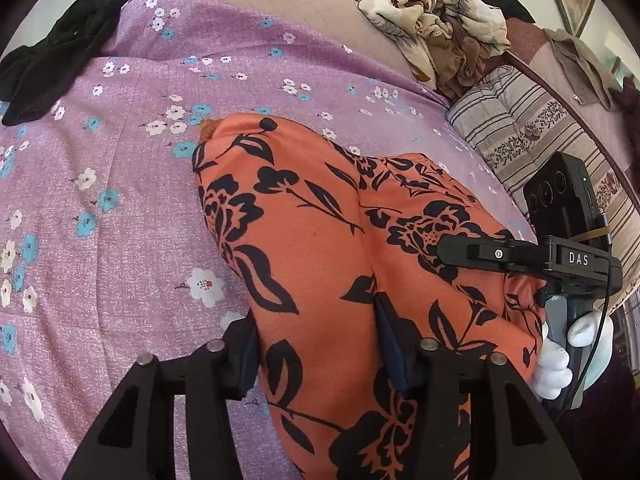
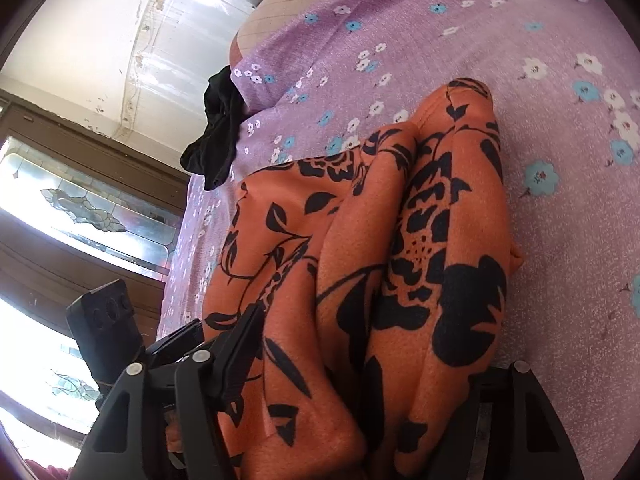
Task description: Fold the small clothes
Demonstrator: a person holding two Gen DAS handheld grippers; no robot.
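Observation:
An orange garment (image 1: pixel 320 220) with a black flower print lies bunched in folds on the purple flowered bedsheet (image 1: pixel 140 200). My left gripper (image 1: pixel 320 352) has a thick fold of it between its pads, which press on the cloth. In the right wrist view the same orange garment (image 2: pixel 400 240) rises in ridges into my right gripper (image 2: pixel 364 368), whose fingers (image 2: pixel 240 352) clamp a wide bunch; the far finger is mostly hidden by cloth. From the left wrist view the right gripper (image 1: pixel 452 250) sits on the garment's right side, held by a white-gloved hand (image 1: pixel 560 356).
A black garment (image 1: pixel 60 52) lies at the sheet's far left edge, also in the right wrist view as the black garment (image 2: pixel 216 136). A beige patterned cloth pile (image 1: pixel 436 28) and a striped cushion (image 1: pixel 532 132) sit at the back right. A window (image 2: pixel 80 208) is beyond the bed.

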